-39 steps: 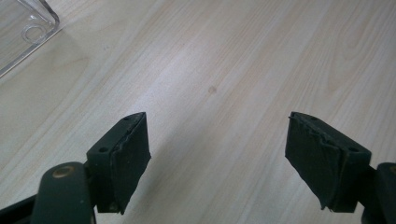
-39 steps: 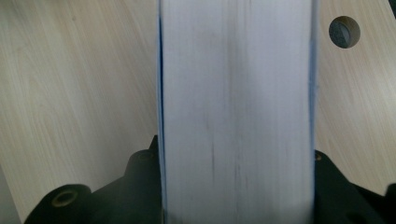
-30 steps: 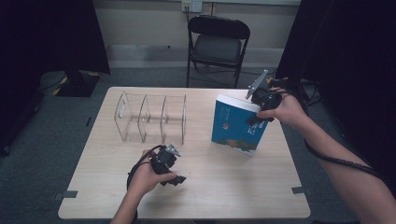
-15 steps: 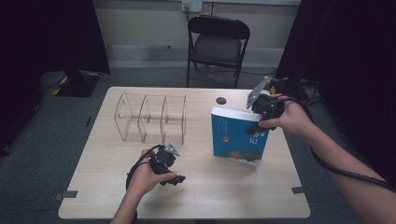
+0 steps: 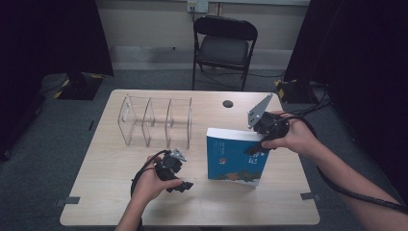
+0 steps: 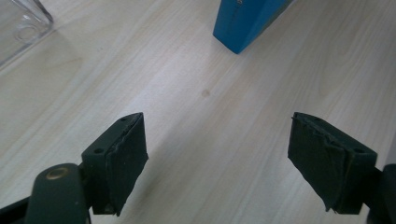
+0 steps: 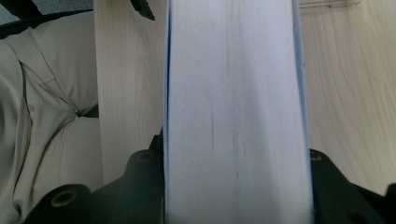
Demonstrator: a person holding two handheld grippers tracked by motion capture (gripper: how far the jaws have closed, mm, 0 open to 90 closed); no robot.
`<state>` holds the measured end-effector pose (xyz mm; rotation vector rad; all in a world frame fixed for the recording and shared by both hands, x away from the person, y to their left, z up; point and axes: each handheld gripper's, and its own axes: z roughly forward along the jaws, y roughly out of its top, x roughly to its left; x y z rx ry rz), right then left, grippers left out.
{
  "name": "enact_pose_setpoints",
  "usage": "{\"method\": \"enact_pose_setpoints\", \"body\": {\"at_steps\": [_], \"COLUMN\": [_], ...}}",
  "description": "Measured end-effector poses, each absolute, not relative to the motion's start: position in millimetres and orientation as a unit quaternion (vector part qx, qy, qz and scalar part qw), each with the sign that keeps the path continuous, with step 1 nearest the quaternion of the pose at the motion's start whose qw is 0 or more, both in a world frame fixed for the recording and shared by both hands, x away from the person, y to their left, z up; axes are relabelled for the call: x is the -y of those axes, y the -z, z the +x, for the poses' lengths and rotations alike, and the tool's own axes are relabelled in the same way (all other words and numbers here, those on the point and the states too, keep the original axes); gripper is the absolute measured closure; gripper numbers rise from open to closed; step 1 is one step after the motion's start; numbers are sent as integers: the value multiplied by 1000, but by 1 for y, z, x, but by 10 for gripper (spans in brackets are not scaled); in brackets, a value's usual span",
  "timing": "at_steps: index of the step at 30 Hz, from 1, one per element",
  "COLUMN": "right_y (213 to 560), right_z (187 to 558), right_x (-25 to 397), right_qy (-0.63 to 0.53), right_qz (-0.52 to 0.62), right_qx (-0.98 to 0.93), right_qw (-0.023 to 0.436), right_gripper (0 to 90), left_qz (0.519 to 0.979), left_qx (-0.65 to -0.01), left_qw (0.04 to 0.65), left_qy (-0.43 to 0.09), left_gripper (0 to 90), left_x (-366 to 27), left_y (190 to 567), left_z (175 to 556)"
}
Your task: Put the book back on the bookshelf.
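Blue-covered book [image 5: 234,157] stands upright on the pale wood-grain table [image 5: 284,202]
We see our right gripper [image 5: 260,137] clamped across its smooth white page block at the top edge; our left gripper [image 5: 180,180] rests spread wide nearby, clear acrylic rack [image 5: 156,120] beyond

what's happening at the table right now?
A person works two handheld claws. The right claw is shut on the top edge of a blue book, holding it upright on the table; the right gripper view shows the page block clamped between the jaws. The left claw is open near the front edge, holding nothing. A clear acrylic rack stands to the book's left.
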<state>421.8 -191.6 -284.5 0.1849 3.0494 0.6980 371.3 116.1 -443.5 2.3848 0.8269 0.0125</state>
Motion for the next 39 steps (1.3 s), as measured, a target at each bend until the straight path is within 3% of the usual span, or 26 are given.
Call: {"method": "enact_pose_setpoints", "body": {"at_steps": [14,39], "right_y": [292,289], "right_z": [418,411], "right_x": [204,207], "right_qy": [-231,-227], "right_qz": [54,59], "right_qx": [-971,-972], "right_qw": [12,31], "right_gripper": [602,546], "left_qz": [898,917], "left_qx": [-309,-272], "left_qw": [313,290], "left_qy": [-1,0], "left_gripper": [174,231], "left_x": [-108,-93], "left_y": [449,437], "left_z": [371,376]}}
